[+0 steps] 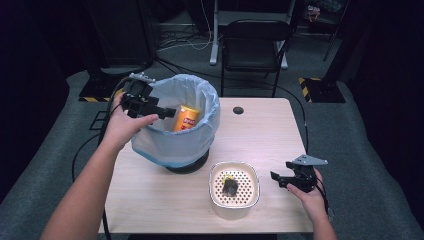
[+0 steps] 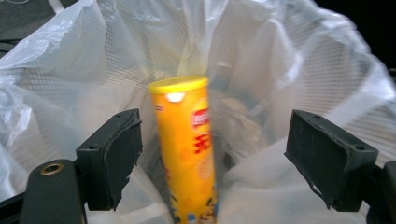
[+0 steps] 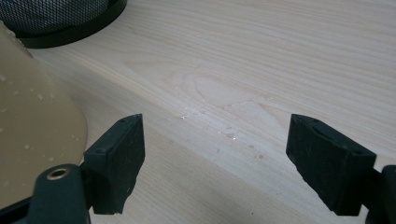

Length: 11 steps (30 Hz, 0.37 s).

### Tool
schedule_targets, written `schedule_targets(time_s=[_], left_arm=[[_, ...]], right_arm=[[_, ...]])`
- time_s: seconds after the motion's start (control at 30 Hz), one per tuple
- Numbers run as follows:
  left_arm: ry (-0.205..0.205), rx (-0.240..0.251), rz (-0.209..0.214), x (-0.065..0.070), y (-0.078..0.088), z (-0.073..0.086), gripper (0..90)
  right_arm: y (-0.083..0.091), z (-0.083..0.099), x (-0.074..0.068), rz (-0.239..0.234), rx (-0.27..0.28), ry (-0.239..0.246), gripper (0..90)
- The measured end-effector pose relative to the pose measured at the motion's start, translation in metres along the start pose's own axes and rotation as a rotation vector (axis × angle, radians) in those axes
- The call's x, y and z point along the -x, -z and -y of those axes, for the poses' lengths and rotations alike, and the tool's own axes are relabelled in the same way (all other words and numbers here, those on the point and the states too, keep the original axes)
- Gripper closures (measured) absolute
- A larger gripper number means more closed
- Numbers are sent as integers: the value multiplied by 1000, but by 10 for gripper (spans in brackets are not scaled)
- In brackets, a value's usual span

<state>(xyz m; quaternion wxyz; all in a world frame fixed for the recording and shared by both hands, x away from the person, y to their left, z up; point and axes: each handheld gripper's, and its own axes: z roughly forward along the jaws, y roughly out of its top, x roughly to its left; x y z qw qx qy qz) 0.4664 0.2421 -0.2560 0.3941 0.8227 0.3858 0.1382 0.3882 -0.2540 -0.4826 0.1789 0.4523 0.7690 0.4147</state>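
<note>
Yellow chip can [image 1: 187,118] standing up inside the bin [image 1: 182,120], seen between the jaws in the left gripper view [image 2: 189,149], not touched by them. Yellow lid on top, red logo on its side. Black mesh bin with a pale plastic bag [image 1: 175,145] folded over its rim, near the far left part of the desk [image 1: 260,130]. Left gripper [image 1: 167,112] held over the bin's left rim, jaws wide apart, holding nothing. Left hand [image 1: 122,125] wrapped around it.

Light wood desk, with a small dark hole [image 1: 238,110] near its far edge. Cream bowl [image 1: 234,189] near the front edge, just in front of the bin. Holes all over its inner tray, like a strainer. Small dark lump [image 1: 230,186] with a bit of yellow in the middle of it; too small to tell what.

Right gripper [image 1: 280,180] near the front right corner of the desk, just beside the bowl but apart from it. Jaws wide open and empty, bare wood [image 3: 233,70] between them in the right gripper view. Tiny wet drops on the wood there. Right hand [image 1: 310,195] holding it from below.

Black chair [image 1: 252,47] on the grey floor past the far edge.
</note>
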Motion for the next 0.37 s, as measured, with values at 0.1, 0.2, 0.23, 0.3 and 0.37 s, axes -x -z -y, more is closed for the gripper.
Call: schedule_targets(time_s=[0.1,0.2,0.23,0.3,0.37], left_arm=[[-5,56,-4,6,25,8,192],[-7,88,9,6,50,22,192],[-9,108,-4,4,65,35,192],[-2,107,-1,2,72,42,192],[8,105,-6,-3,83,56,192]], right_arm=[[2,1,1,4,1,5,193],[3,1,1,3,1,4,193],[4,2,2,5,-1,4,193],[4,2,2,9,-3,2,192],[3,2,1,10,-5,1,180]])
